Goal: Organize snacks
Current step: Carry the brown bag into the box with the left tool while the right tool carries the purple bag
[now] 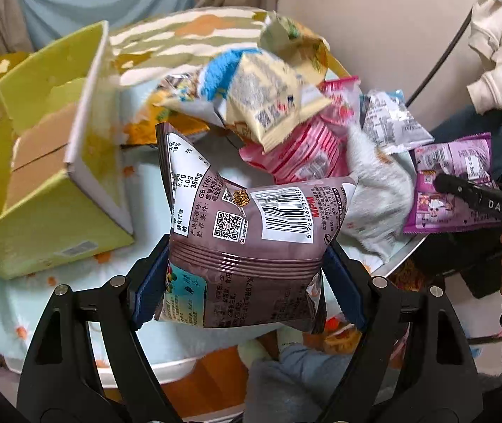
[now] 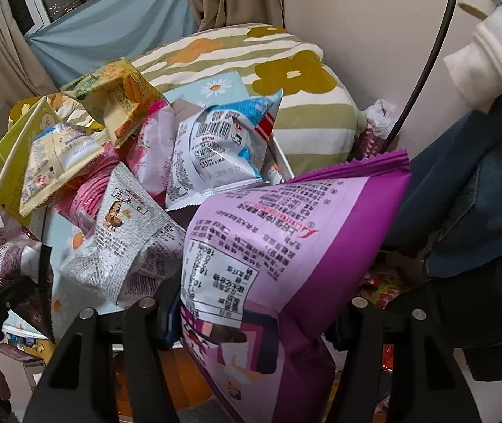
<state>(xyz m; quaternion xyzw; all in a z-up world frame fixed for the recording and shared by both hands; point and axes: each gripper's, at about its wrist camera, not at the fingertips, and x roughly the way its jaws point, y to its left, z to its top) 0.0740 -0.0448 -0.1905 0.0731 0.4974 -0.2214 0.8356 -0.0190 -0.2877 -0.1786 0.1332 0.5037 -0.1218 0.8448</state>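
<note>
Each hand is mid-carry with one snack lifted off the heap: the left gripper (image 1: 247,275) is clamped on a brown chocolate-candy packet (image 1: 251,225) held above the daisy-print table (image 1: 7,303), while the right gripper (image 2: 251,317) pinches a purple snack bag (image 2: 286,246) near the table's right edge. The likely next move is swinging the brown packet left over the open yellow-green cardboard box (image 1: 49,162) and parting the fingers only once it is above the opening, clear of the flap. The remaining pile of packets (image 2: 138,176) is not yet sorted.
</note>
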